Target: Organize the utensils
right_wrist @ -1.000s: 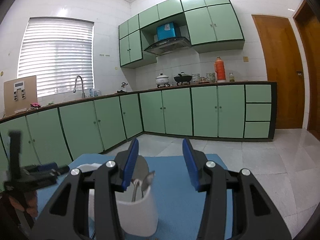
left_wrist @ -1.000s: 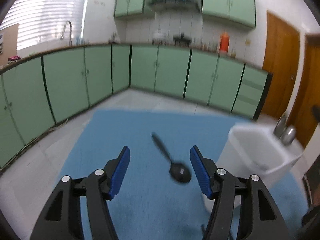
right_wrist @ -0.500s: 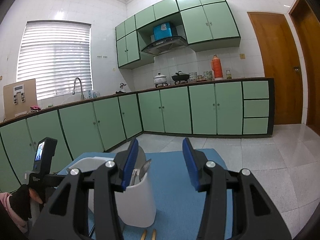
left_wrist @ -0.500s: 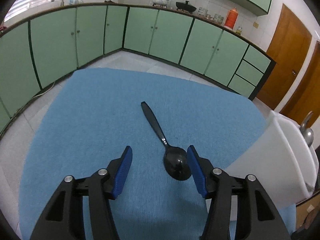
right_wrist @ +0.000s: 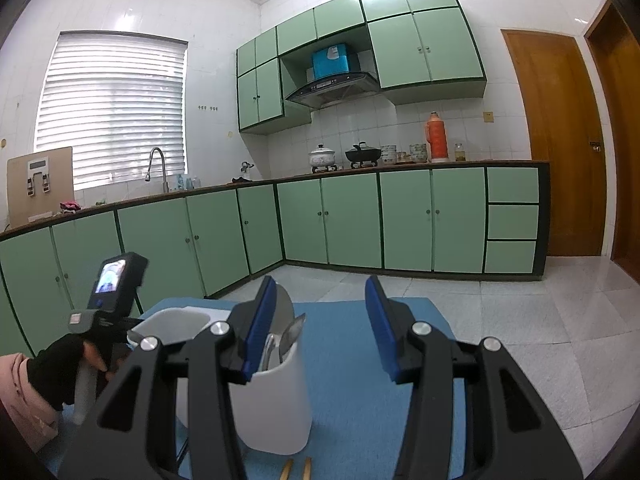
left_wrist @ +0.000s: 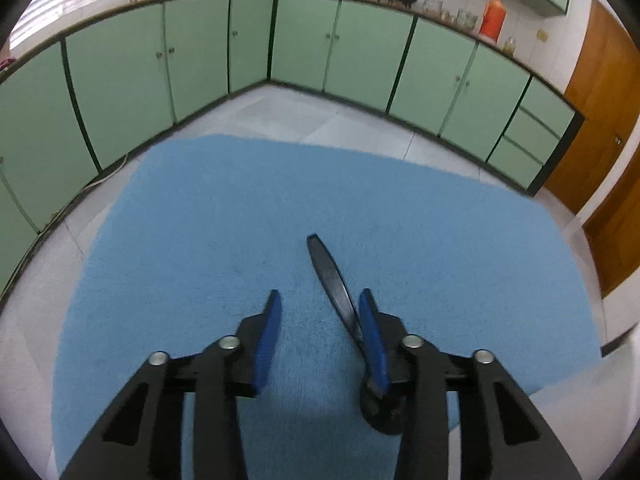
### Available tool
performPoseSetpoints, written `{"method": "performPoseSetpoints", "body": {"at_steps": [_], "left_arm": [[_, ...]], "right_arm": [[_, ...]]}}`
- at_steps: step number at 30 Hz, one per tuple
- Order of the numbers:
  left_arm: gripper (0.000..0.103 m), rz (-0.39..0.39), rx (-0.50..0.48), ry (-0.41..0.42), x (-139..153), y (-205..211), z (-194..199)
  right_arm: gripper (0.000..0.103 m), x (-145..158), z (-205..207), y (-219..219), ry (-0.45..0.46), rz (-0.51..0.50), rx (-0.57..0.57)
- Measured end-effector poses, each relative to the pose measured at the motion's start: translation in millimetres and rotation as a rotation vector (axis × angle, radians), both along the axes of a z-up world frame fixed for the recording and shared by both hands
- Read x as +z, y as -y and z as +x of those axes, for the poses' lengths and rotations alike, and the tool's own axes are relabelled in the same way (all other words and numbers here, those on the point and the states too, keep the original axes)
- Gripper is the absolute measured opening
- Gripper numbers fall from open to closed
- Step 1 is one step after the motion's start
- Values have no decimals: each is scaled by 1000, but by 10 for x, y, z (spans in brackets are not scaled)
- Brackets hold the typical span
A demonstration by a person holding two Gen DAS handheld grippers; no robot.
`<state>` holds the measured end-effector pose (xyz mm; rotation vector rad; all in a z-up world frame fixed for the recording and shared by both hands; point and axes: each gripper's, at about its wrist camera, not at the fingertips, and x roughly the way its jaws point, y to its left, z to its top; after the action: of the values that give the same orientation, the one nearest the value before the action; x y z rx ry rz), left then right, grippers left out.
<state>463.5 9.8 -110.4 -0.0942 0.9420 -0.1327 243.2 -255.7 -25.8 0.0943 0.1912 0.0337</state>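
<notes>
Left gripper point(left_wrist: 317, 306), right gripper point(right_wrist: 320, 300): black frames, blue pads, silver screws; black glove point(right_wrist: 60, 360).

Bright, even daylight through the blinds point(right_wrist: 112, 108) at left in the right wrist view; blown out white between slats. Soft sheen on the floor tiles point(right_wrist: 532, 320) and glossy wall tiles point(right_wrist: 224, 40). Faint, diffuse shadows only. Heavy fisheye bending of the cabinets point(left_wrist: 304, 44) in the left wrist view, black vignette at every corner. Left wrist view softer overall, slightly hazy, window corner washed out. Right wrist view sharp through the far wall; near tool point(right_wrist: 320, 322) arms a little soft.
</notes>
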Motion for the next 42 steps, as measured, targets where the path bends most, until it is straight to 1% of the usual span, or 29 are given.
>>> {"method": "performPoseSetpoints", "body": {"at_steps": [2, 4, 6, 7, 8, 10, 12, 16, 19, 23, 26, 28, 32, 37, 40, 42], "left_arm": [[32, -13, -14, -29, -56, 22, 41], [31, -8, -20, -25, -59, 32, 47], [18, -16, -26, -36, -63, 23, 47], [8, -10, -37, -38, -64, 32, 41], [3, -8, -45, -39, -68, 26, 37], [3, 7, -47, -34, -62, 44, 12], [2, -11, -52, -40, -52, 18, 0], [1, 28, -64, -30, -33, -8, -70], [1, 20, -68, -27, -13, -126, -172], [1, 2, -82, 0, 105, -233, -423], [1, 17, -91, 18, 173, -262, -666], [1, 12, -85, 20, 183, -299, -856], [1, 1, -69, -1, 105, -352, -1173], [1, -43, -66, -26, 32, -443, -1522], [1, -22, -66, -32, -3, -462, -1628], [4, -27, -53, -32, -4, -496, -1695]], "right_arm": [[45, -6, 5, 4, 1, -1, 0], [45, -13, 1, 7, 2, 0, -1], [45, -10, 6, 13, 1, 1, 0], [45, -12, 7, 11, 0, 1, 0], [45, -12, 10, 16, 0, -1, 1], [45, -12, 5, 9, 0, -4, 3], [45, -10, -1, 16, -2, -6, 4], [45, -10, 2, 35, -3, -2, 5], [45, -15, 1, 52, -4, 1, 6], [45, -15, -14, 37, -2, -3, 9], [45, -7, -41, 25, 0, -6, 12], [45, -4, -68, 15, 1, -7, 14], [45, -1, -137, -5, 3, -4, 21], [45, 8, -254, -23, 3, 1, 28], [46, 8, -318, -42, -3, 4, 33], [46, 11, -356, -50, -6, 6, 36]]}}
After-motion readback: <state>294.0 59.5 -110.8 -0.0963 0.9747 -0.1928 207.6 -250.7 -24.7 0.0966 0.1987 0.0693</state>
